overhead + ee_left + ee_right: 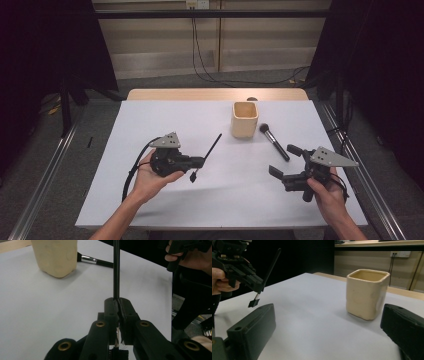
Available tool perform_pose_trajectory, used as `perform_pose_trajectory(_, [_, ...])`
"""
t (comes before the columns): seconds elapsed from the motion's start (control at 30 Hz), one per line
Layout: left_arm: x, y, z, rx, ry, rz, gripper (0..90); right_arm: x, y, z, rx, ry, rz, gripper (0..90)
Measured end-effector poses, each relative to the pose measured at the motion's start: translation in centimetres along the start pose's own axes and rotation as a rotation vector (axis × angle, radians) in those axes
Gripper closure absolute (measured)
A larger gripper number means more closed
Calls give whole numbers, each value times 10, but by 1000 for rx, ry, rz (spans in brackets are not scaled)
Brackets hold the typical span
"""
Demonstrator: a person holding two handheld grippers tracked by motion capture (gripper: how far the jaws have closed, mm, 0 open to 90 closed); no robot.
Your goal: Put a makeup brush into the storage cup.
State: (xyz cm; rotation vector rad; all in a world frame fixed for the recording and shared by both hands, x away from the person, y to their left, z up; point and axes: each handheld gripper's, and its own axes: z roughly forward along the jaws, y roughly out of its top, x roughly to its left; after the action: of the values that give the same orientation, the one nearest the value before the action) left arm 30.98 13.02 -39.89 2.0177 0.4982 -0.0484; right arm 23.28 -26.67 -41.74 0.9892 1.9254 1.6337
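White table cover point(165, 195), black curtains point(45, 45), wall cables point(200, 55)

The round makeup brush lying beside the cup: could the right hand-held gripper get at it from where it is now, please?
Probably yes. The right hand-held gripper is open and holds nothing, and the round makeup brush lies flat on bare table just ahead of it, beside the cup but apart from it, so nothing appears to block the approach.

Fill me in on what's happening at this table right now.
A person works at a white-covered table with a gripper in each hand. The left gripper is shut on a thin black brush, held clear of the table with its small flat head pointing down. The right gripper is open and empty. A cream square ceramic cup stands upright mid-table, and a black round-headed makeup brush lies flat beside it, untouched.
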Motion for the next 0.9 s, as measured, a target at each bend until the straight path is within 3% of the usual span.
perform_pose_trajectory(0.4, [-13,2,14,92,-41,48,858,15,13,32,40,99,-29,5])
perform_pose_trajectory(0.5, [-14,4,15,139,-44,67,858,17,15,36,51,123,-37,3])
perform_pose_trajectory(0.53, [-14,6,15,172,-62,71,858,18,16,38,57,144,-37,3])
perform_pose_trajectory(0.57, [-14,6,15,172,-62,71,858,18,16,38,57,144,-37,3])
perform_pose_trajectory(0.77, [-15,13,23,254,-56,114,858,22,18,46,134,188,-73,32])
perform_pose_trajectory(0.83, [-16,16,25,273,-53,131,858,23,18,49,172,224,-78,28])
perform_pose_trajectory(0.9, [-16,18,27,320,-62,147,858,24,17,53,202,237,-96,34])
